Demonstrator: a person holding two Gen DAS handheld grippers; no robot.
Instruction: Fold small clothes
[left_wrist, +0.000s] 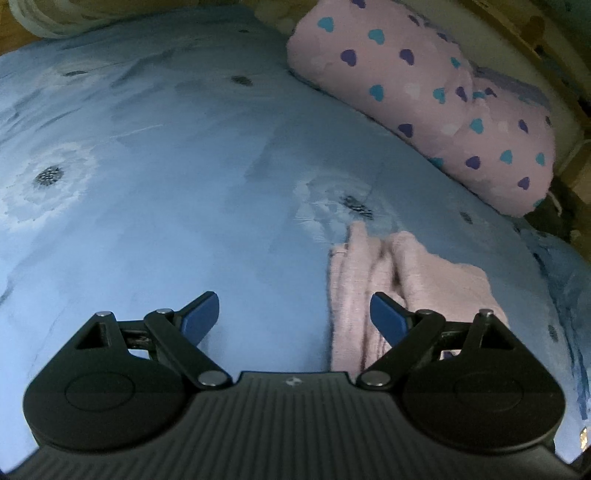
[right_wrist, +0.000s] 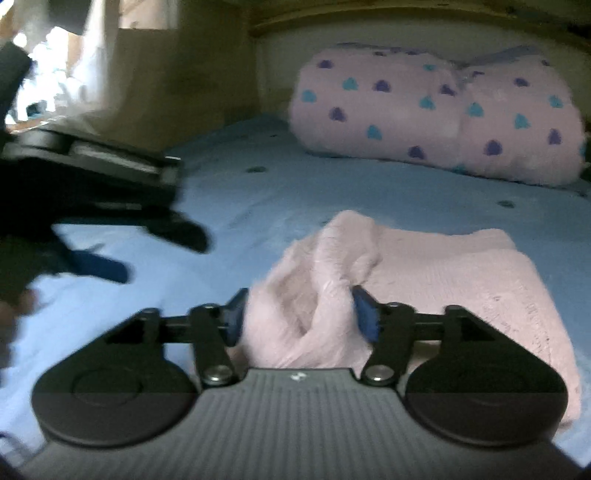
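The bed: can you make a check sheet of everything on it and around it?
Surface: blue flowered sheet, smooth.
Job's things: pink cloth, partly folded, one bunched end raised.
Clutter: heart pillow at the far side.
Grippers: left gripper open, empty, over the sheet beside the cloth; right gripper has the bunched end between its fingers, grip not clear.
Cables: nothing seen.
Surroundings: wooden frame behind the pillow; the rest is blurred.

No text, label, brand name or number can be read in either wrist view — only a small pale mark sits on each ribbed gripper body, too small and blurred to make out.
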